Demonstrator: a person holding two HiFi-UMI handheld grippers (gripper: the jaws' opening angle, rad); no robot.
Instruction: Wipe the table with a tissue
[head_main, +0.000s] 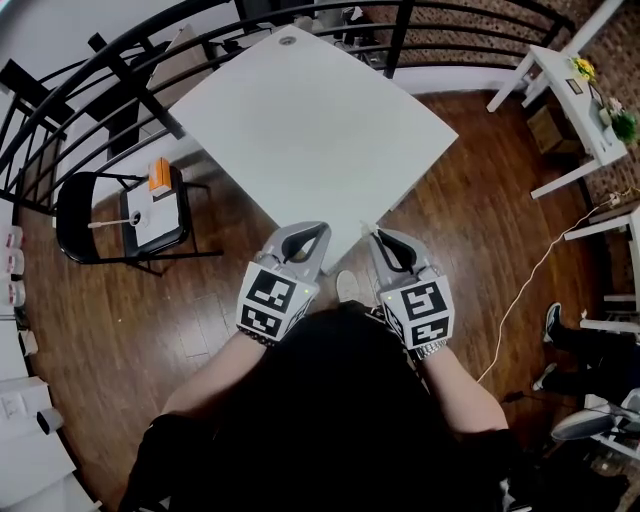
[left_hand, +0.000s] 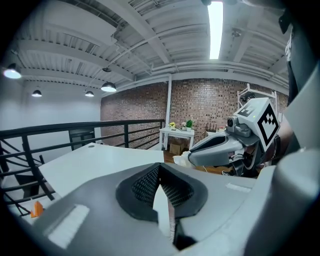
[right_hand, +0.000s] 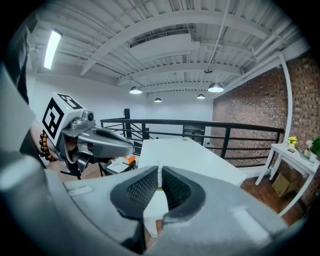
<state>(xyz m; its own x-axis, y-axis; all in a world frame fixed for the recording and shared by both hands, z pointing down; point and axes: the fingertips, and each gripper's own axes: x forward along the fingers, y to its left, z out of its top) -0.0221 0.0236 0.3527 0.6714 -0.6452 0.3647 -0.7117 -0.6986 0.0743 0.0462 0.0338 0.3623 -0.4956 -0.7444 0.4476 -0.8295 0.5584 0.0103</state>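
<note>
Folding chair (head_main: 70, 215): at far left, standing apart from the bench. An orange item (head_main: 160, 173) lies on the seat, and I cannot tell what it is.

Left tongs (head_main: 318, 232): held above the near corner of the bench. In the left gripper view the pads meet at the tip with nothing between them, so I read these tongs as closed and empty.

Bench (head_main: 310, 130): a white square top, bare as far as I can see, with one corner pointing at me. I judge that wiping has not begun, since neither tool touches the surface.

Right tongs (head_main: 376, 236): level with the left pair and just beside it, above the same corner. They are clamped on a thin white strip that stands between the pads.

Tissue (left_hand: 183, 159): pinched at the right tip, showing as a small crumpled white tuft in the left gripper view. It is off the bench.

Handling, as I judge it: the tissue is very light, limp and easily torn. It will fold under rather than push, so it should be dragged flat under light pressure. The present hold near one edge may let it slip out, and a bunched fold deeper in the pads would be safer.

Side table (head_main: 575, 90): at far right by the brick wall, carrying small plants. It is well apart from the work.
</note>
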